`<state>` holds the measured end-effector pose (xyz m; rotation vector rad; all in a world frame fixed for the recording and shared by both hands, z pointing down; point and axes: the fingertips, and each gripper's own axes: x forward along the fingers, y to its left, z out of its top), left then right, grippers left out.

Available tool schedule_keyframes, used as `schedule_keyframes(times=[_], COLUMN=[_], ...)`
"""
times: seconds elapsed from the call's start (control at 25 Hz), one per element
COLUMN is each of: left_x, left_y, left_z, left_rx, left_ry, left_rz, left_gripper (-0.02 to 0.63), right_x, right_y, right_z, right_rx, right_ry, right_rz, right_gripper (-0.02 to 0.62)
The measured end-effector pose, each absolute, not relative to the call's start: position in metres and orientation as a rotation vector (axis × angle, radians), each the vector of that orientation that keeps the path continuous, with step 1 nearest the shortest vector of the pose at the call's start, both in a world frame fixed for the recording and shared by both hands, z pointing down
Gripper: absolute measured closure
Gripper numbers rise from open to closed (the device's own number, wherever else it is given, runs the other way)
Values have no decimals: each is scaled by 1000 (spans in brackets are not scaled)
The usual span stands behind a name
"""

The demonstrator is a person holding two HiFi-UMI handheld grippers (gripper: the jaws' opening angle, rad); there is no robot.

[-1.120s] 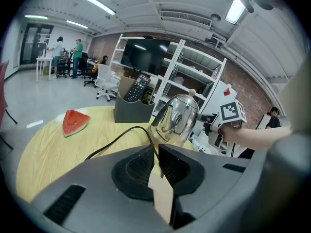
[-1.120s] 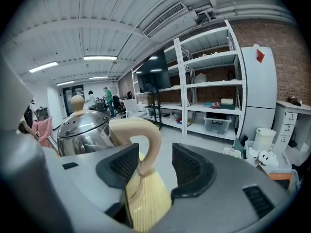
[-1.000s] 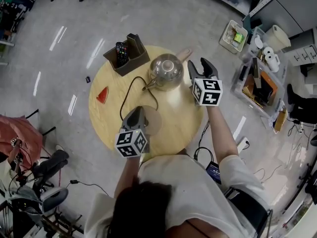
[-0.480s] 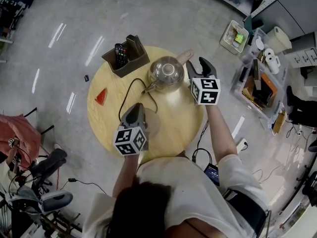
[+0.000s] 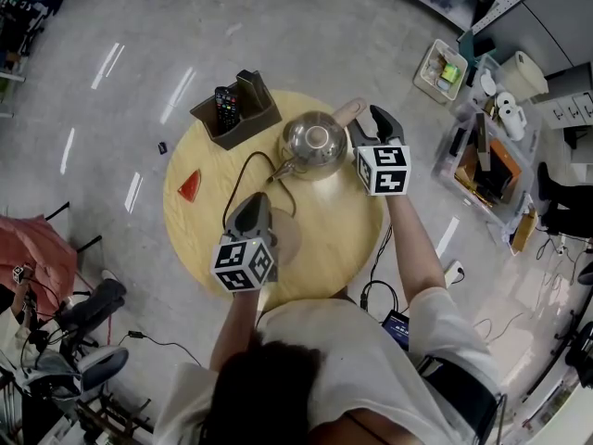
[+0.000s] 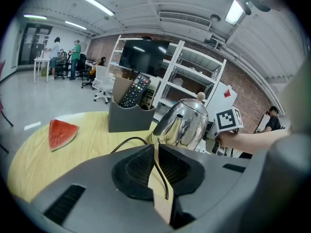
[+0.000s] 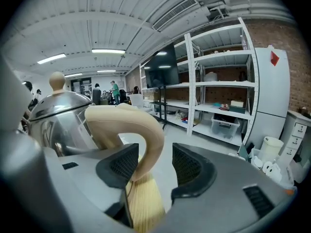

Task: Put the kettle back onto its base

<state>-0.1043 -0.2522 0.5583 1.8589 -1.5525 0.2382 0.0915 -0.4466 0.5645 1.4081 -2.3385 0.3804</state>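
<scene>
- Now the shiny kettle [image 5: 313, 145] is at the far side of the round wooden table [image 5: 347, 239], near the edge.
- Its spout points toward the person, and its pale curved handle [image 5: 345, 111] sticks out at the back.
- On the right, the right gripper [image 5: 371, 123] reaches in to that handle.
- Its jaws are apart, one on each side of the handle. The handle leans close to the left pad, and there is a gap on the other side.
- Closer to the person, the flat round base [image 5: 286, 234] lies on the table. It is well apart from the kettle, and nothing stands on it.
- The left gripper [image 5: 253, 207] is low over the left part of the base.
- Its jaws are almost together, with only a thin slit between them.
- A black cord [image 5: 243, 170] runs in a loop across the table from the base, and a bit of it shows through that slit. I cannot tell if the jaws pinch it.
- At the back left of the table there is a grey holder [image 5: 243, 109] with a remote [image 5: 223, 103] standing in it.
- A red watermelon slice [image 5: 190, 182] lies flat near the left edge, away from everything else.
</scene>
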Motion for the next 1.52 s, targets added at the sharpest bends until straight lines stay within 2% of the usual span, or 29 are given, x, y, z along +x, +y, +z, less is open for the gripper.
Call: schedule_keyframes(times=[1.52], left_x=[-121], left_y=[-244], left_z=[586], left_rx=[1708], left_ry=[-1558], left_rz=[198], left_gripper=[560], right_x=[78], right_y=[-474], right_z=[567], right_rx=[1336], right_ry=[-2462], right_rz=[263], right_gripper=[390])
